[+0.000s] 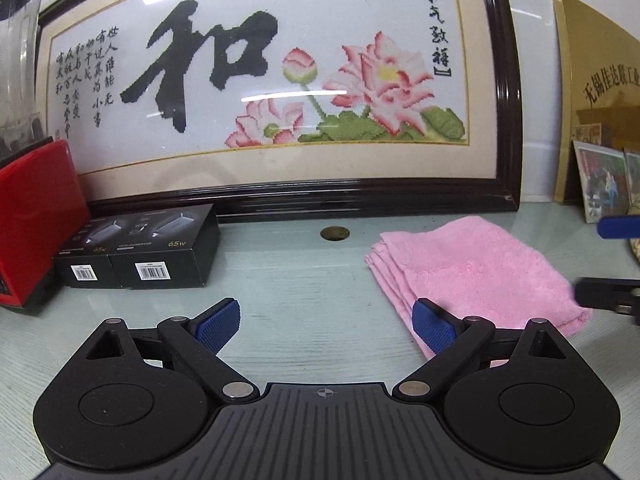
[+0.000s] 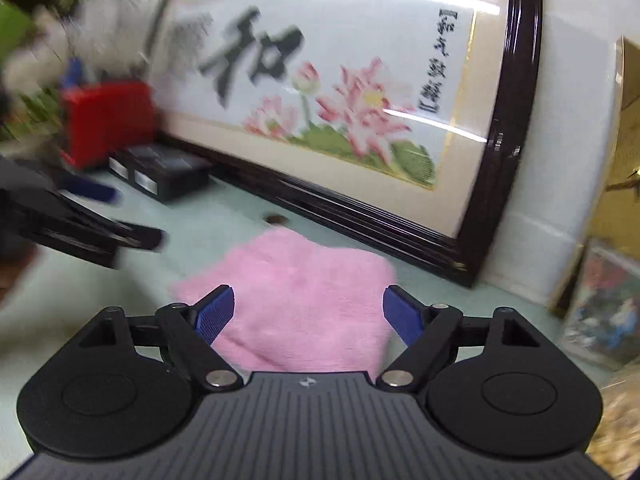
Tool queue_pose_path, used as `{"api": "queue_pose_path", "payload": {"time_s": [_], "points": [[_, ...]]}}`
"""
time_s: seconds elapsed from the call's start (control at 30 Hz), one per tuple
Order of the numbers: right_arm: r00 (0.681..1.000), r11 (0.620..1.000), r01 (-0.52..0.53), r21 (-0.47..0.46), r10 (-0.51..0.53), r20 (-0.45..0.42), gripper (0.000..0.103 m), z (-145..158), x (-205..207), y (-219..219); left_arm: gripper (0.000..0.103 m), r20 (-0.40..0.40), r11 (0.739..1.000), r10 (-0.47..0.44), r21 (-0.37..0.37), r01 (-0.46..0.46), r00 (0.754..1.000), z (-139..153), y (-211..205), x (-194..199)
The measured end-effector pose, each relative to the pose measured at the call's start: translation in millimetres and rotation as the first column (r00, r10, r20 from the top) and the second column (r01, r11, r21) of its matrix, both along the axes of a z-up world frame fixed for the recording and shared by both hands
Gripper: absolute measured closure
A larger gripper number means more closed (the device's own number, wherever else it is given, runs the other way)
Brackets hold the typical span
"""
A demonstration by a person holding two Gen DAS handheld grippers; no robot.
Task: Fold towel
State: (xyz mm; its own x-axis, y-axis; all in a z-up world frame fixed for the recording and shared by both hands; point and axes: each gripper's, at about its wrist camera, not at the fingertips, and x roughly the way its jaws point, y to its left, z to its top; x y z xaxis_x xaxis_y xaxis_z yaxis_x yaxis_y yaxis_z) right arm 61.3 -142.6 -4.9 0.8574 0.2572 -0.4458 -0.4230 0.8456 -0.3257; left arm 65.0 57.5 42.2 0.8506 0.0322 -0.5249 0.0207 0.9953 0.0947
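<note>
— Now, where does the pink towel (image 1: 476, 276) lie relative to the left gripper (image 1: 326, 326)?

— Folded in several layers on the pale green table (image 1: 288, 280), it sits ahead and to the right of the spread jaws; the right-hand blue pad (image 1: 434, 330) overlaps its near-left edge in view, though whether they touch cannot be told. Nothing lies between the fingers but bare tabletop.

— And the right gripper (image 2: 308, 316)?

— Its jaws stand wide apart too, holding nothing. The towel (image 2: 296, 300) fills the gap between them and runs on ahead. This view is blurred, so finer contact cannot be judged.

— What lies beyond the jaws?

— A dark-framed cross-stitch picture (image 1: 280, 80) of lotus blooms and a large black character leans at the back of the table. A round hole (image 1: 335, 233) in the table sits just ahead of the left jaws, between towel and frame. Two black boxes (image 1: 140, 248) marked 65W rest ahead-left, beside a red box (image 1: 32, 216).

— Does either gripper see the other?

— The right gripper's blue and black fingertips (image 1: 612, 228) show at the far right of the left view, with one beside the towel's right edge.
</note>
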Motion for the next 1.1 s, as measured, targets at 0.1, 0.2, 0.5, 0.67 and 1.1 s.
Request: {"api": "queue_pose_path", "payload": {"time_s": [0.1,0.2,0.5,0.67,1.1], "points": [[1.000,0.989,-0.008,-0.147,0.008,-0.002,0.021,-29,7,26,0.008,0.017,0.999,0.024,0.039,-0.024,1.000,-3,-3,0],[0.997,0.992,-0.054,-0.117,0.047,-0.058,0.043,-36,2,35,0.008,0.012,0.999,0.036,0.008,-0.036,0.999,-2,4,1],[0.964,0.964,-0.096,0.249,0.152,-0.220,0.033,-15,7,-6,0.006,0.009,0.999,0.007,-0.031,-0.007,1.000,-6,10,-2],[0.923,0.931,-0.069,0.358,0.195,-0.331,0.025,-25,19,-19,0.006,0.013,0.996,-0.089,-0.001,0.089,0.996,-11,-8,-11],[0.969,0.905,0.192,0.380,-0.113,-0.219,0.016,-28,-45,-69,0.002,-0.029,0.996,-0.063,-0.068,0.061,0.998,-24,3,-51]]}}
